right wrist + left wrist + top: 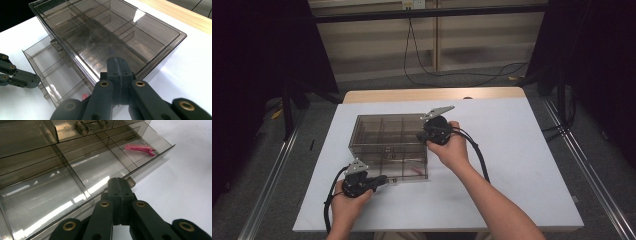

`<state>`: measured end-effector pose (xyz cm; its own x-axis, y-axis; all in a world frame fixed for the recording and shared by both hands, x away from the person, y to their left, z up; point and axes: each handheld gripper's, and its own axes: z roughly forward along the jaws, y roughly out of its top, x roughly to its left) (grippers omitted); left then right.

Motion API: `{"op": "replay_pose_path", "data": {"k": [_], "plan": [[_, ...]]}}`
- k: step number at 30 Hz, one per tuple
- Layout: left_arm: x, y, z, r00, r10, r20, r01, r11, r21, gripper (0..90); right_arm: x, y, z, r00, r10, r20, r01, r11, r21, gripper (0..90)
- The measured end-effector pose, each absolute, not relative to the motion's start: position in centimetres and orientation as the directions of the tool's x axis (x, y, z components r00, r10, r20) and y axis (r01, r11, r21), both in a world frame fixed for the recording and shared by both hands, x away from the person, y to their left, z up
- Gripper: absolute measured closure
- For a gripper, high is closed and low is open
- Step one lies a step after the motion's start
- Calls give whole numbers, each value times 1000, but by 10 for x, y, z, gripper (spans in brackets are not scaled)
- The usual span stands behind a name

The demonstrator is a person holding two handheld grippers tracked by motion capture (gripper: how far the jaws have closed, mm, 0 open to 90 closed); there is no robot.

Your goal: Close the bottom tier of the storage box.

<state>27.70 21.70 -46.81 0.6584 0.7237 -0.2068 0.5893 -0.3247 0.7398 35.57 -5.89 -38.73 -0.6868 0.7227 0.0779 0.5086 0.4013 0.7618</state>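
Left gripper (pixel 382 179), jaws fully closed with nothing visibly between them, tip at the small knob (pixel 130 181) on the front wall of the pulled-out drawer (pixel 150 166), which holds a pink hair clip (pixel 140 148) in its end compartment; right gripper (pixel 426 136), likewise closed and empty, rests against the top right edge of the smoky clear organizer box (pixel 384 132) on the white tabletop (pixel 522 165). Box and drawer look like thin rigid plastic, judged light, slick and apt to slide or crack, so the knob is the natural hold while the case is steadied.
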Motion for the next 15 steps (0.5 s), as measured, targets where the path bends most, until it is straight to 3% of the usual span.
{"op": "replay_pose_path", "data": {"k": [15], "plan": [[280, 214, -468, 654, 728, -205, 585, -315, 747, 900, 356, -58, -387, -685, 724, 81, 511, 398, 762, 900]]}}
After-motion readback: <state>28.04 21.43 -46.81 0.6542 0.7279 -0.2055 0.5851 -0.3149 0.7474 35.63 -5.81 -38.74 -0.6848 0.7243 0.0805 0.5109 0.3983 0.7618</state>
